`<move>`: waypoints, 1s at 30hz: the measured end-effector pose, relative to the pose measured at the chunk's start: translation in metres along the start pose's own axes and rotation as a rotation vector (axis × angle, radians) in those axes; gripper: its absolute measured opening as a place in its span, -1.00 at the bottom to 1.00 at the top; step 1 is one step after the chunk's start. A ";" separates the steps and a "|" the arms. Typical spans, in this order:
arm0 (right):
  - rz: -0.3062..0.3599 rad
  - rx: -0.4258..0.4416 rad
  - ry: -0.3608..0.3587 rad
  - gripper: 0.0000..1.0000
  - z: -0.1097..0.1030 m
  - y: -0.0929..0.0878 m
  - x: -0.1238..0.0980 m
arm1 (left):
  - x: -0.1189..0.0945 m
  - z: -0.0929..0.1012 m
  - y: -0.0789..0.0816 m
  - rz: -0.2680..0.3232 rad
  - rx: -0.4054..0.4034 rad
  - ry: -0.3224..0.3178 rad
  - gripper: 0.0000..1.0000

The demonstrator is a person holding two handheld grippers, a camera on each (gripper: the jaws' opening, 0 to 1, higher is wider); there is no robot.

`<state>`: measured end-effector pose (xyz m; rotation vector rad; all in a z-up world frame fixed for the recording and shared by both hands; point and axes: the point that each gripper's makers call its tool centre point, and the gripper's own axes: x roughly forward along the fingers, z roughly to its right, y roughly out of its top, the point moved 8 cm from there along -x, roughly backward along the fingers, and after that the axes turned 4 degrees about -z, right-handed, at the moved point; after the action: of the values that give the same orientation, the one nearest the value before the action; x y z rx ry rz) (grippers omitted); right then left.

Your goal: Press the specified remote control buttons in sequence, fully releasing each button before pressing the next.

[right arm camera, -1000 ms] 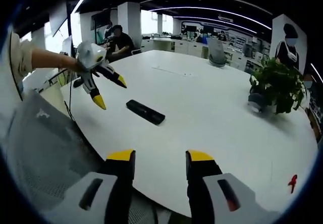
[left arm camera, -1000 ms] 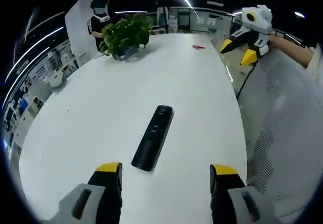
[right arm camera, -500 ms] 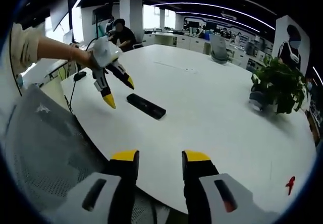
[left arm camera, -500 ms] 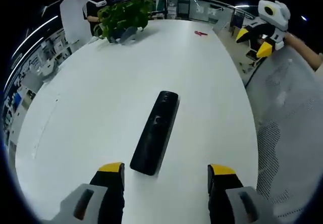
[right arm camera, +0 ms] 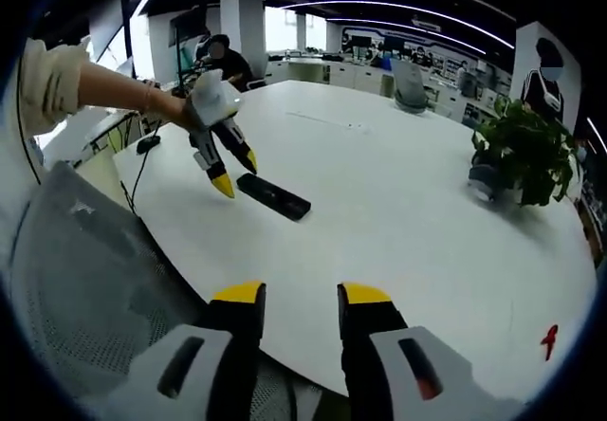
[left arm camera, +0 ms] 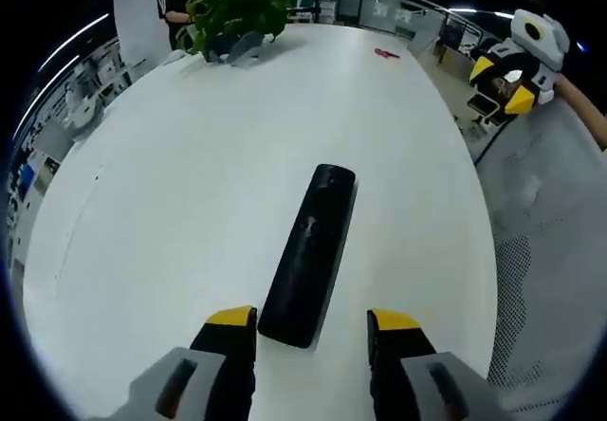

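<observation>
Fingers of the left gripper [left arm camera: 311,319], yellow-tipped, stand apart with nothing between them, straddling the near end of the remote control [left arm camera: 309,255]; spread this way, neither tip is yet placed over a button. Remote control: long, black, lying flat on the white table [left arm camera: 171,193], running from the jaws toward 1 o'clock in the left gripper view; its buttons are too dark to make out. In the right gripper view the same remote [right arm camera: 273,196] lies at 11 o'clock with the left gripper [right arm camera: 237,174] poised over its end, tips pointing down, seemingly lined up for a press. Right gripper [right arm camera: 302,294]: fingers parted by a narrow gap, empty, held off the table edge well apart from the remote, probably to keep the workspace in sight; it shows at 2 o'clock in the left gripper view [left arm camera: 510,78]. Potted plant [right arm camera: 524,160]: at the far side of the table. Small red item [left arm camera: 385,54]: near the far table edge. Mesh chair back [right arm camera: 85,269]: beside the table.
</observation>
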<state>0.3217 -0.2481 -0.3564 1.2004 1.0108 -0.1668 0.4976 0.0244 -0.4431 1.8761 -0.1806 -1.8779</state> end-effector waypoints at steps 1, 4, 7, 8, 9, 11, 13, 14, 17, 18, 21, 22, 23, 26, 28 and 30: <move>-0.001 0.001 -0.001 -0.39 0.000 0.000 0.000 | 0.001 -0.001 0.001 -0.002 0.003 -0.004 -0.08; -0.004 0.005 0.001 -0.40 0.000 -0.001 0.000 | 0.001 -0.002 0.003 -0.006 0.008 -0.018 -0.14; -0.006 0.008 -0.003 -0.41 0.000 -0.001 0.000 | 0.002 -0.004 0.004 -0.019 0.021 -0.030 -0.23; -0.007 0.008 -0.005 -0.42 0.000 -0.002 0.000 | 0.003 -0.005 0.005 -0.023 0.024 -0.031 -0.25; -0.009 0.005 -0.008 -0.44 0.001 -0.002 0.000 | 0.003 -0.006 0.005 -0.026 0.027 -0.031 -0.29; -0.012 0.006 -0.012 -0.44 0.002 -0.003 0.000 | 0.004 -0.008 0.005 -0.031 0.037 -0.030 -0.31; -0.009 0.012 -0.015 -0.45 0.002 -0.003 -0.001 | 0.005 -0.008 0.006 -0.038 0.054 -0.029 -0.32; -0.007 0.016 -0.015 -0.45 0.003 -0.003 -0.001 | 0.006 -0.008 0.006 -0.041 0.060 -0.032 -0.32; -0.002 0.025 -0.016 -0.46 0.003 -0.003 -0.001 | 0.008 -0.008 0.008 -0.042 0.079 -0.031 -0.34; -0.002 0.027 -0.015 -0.46 0.003 -0.003 -0.001 | 0.008 -0.008 0.009 -0.043 0.072 -0.034 -0.34; -0.006 0.028 -0.018 -0.46 0.004 -0.003 -0.001 | 0.008 -0.009 0.010 -0.052 0.098 -0.031 -0.37; -0.008 0.029 -0.018 -0.47 0.004 -0.004 -0.001 | 0.008 -0.009 0.010 -0.058 0.115 -0.026 -0.39; -0.008 0.031 -0.018 -0.47 0.004 -0.004 -0.001 | 0.008 -0.009 0.010 -0.059 0.120 -0.023 -0.41; -0.010 0.033 -0.017 -0.47 0.004 -0.004 -0.001 | 0.009 -0.012 0.010 -0.055 0.120 -0.024 -0.44; -0.012 0.033 -0.017 -0.47 0.004 -0.004 0.000 | 0.009 -0.012 0.010 -0.055 0.123 -0.022 -0.46; -0.015 0.031 -0.017 -0.48 0.004 -0.004 0.000 | 0.009 -0.012 0.010 -0.059 0.133 -0.018 -0.48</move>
<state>0.3212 -0.2533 -0.3594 1.2182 1.0063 -0.2049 0.5122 0.0146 -0.4474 1.9727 -0.2646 -1.9658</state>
